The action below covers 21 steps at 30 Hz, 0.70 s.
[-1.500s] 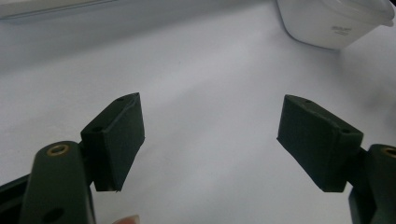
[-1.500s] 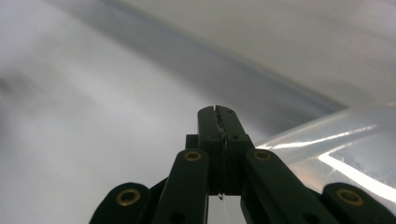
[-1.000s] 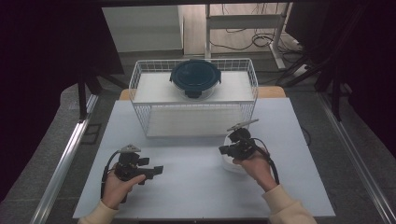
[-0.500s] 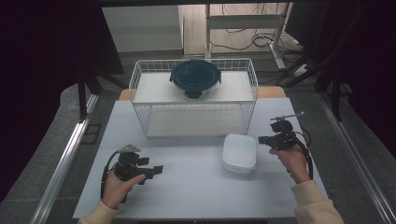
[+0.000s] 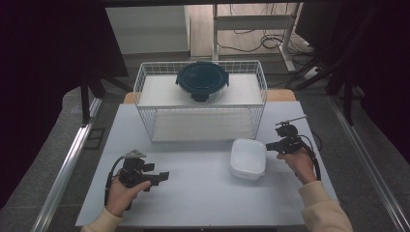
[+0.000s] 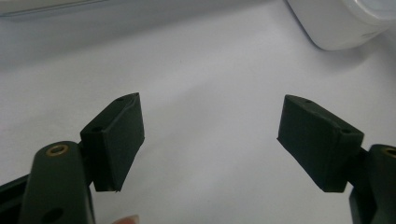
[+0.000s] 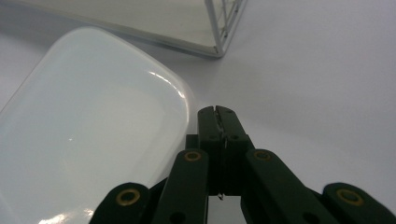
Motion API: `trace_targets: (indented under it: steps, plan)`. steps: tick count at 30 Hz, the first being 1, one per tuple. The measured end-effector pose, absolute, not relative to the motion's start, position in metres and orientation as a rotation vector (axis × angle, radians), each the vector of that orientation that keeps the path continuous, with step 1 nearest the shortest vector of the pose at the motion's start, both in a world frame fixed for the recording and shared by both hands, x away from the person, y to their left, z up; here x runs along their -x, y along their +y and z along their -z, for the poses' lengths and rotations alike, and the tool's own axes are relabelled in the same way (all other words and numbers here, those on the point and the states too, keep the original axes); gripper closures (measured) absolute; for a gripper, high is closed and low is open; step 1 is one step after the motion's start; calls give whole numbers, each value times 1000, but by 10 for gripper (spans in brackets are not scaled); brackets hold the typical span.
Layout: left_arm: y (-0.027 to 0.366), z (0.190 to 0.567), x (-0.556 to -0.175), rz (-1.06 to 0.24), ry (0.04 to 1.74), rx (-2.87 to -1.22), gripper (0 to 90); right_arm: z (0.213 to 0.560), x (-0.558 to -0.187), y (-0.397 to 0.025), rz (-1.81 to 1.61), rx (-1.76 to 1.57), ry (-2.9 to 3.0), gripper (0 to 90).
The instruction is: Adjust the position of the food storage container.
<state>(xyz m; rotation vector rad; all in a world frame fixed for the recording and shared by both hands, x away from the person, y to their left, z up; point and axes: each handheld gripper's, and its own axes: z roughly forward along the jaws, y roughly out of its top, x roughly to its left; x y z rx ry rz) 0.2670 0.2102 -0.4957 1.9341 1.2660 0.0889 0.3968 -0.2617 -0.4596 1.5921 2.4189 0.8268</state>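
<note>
Moved right since a second ago: right gripper (image 5: 271, 146) off the white container (image 5: 248, 158), now just beside its right edge, jaws pressed together on nothing.

Container resting upside down on the table (image 5: 203, 193), near the right front corner of the wire basket (image 5: 145, 104); left gripper (image 5: 164, 177) at near left, jaws spread wide, empty. Likely trouble: closed tips nudging the smooth, glossy side and skating the container leftward instead of gripping; too wide for a bite unless opened first.
</note>
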Motion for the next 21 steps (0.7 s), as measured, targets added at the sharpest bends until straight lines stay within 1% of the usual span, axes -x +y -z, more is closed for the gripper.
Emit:
trace_targets:
  steps: [9, 21]
  plan:
    - [210, 495, -267, -92, 1266, -1930, 221, 459, -395, -251, -821, -1502, 2456, 892]
    - [212, 495, -267, -89, 1268, -1924, 221, 458, -387, -215, -820, -1345, 2567, 893]
